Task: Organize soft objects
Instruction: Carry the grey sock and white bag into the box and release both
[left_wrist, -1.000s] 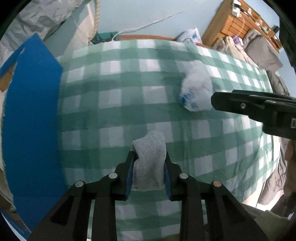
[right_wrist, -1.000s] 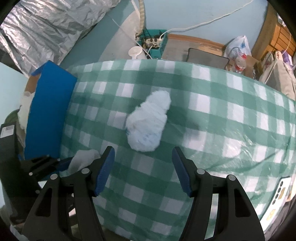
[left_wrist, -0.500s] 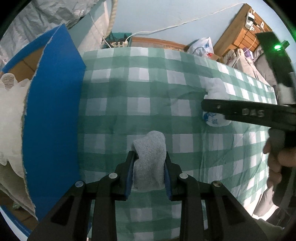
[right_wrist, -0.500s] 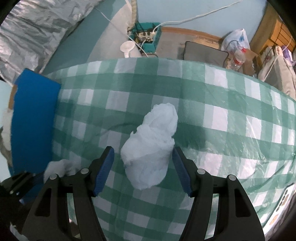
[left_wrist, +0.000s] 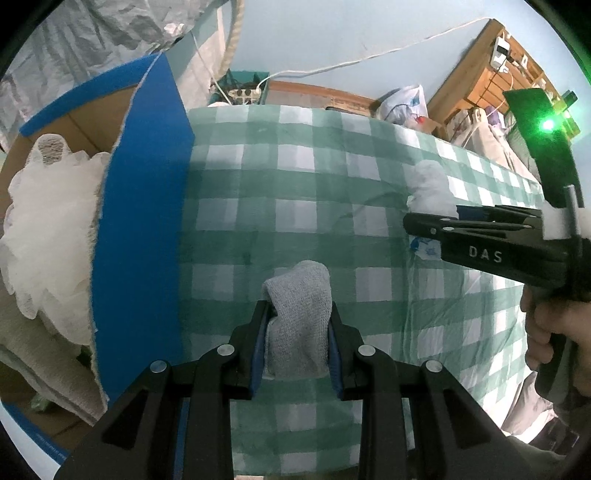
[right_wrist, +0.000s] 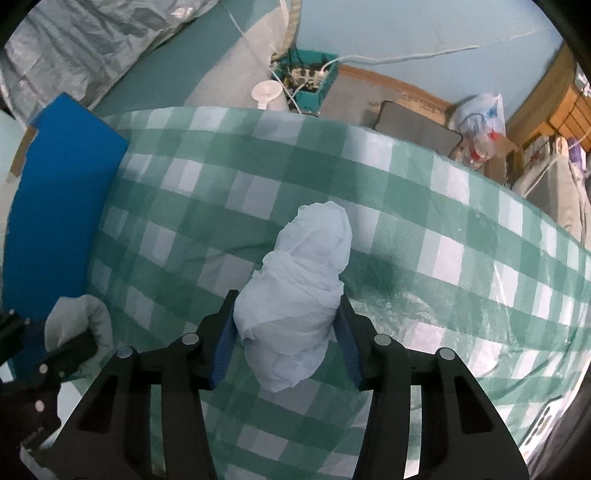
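My left gripper (left_wrist: 298, 325) is shut on a rolled grey cloth (left_wrist: 301, 314) above the green checked tablecloth (left_wrist: 280, 192). The cloth also shows in the right wrist view (right_wrist: 79, 319). My right gripper (right_wrist: 286, 325) has closed in around a crumpled white plastic bag (right_wrist: 299, 288) that lies on the tablecloth (right_wrist: 424, 240); its pads touch the bag's sides. In the left wrist view the bag (left_wrist: 430, 188) shows behind the right gripper's fingers (left_wrist: 436, 227). A blue-flapped cardboard box (left_wrist: 140, 206) at the left holds white mesh sponges (left_wrist: 48, 225).
The box's blue flap (right_wrist: 59, 206) lies over the table's left edge. Beyond the far edge are a power strip basket (right_wrist: 306, 79), cables, a plastic bag (right_wrist: 480, 118) and wooden furniture (left_wrist: 491, 66). Silver foil sheeting (right_wrist: 92, 40) is at the back left.
My right gripper has moved forward onto the white bag and narrowed around it. My left gripper, still holding the grey cloth, has shifted left toward the box, showing its inside.
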